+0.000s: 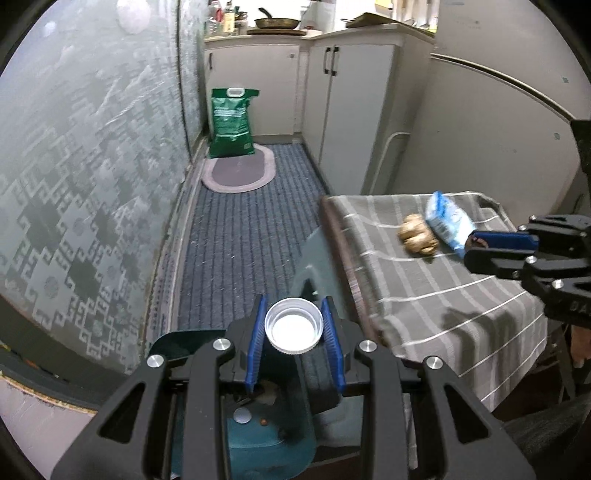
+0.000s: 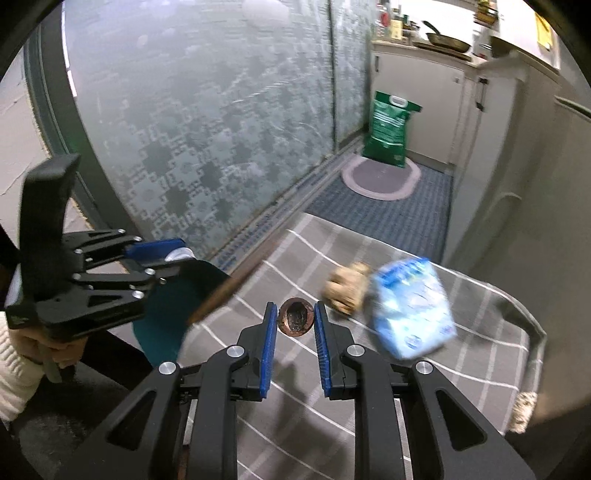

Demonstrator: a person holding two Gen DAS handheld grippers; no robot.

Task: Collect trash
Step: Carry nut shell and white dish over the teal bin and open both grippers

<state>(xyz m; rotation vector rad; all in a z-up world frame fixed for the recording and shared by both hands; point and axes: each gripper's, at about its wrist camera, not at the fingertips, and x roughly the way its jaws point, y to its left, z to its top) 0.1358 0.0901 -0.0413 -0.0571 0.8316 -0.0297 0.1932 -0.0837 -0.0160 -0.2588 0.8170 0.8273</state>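
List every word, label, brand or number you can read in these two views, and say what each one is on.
"DA": partial embossed letters on the right gripper's black body, cut off at the frame edge.
Green bag on the floor: white print, too small to read.
Blue and white packet on the striped cloth: printing blurred, unreadable.
Yellow sign at upper right: blurred, unreadable.
Bottle labels on the counter: too small.

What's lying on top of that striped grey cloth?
On the cloth lie a crumpled brown wad and a blue-white packet, side by side. What the cloth itself covers is hidden, apart from a wooden edge at its side.
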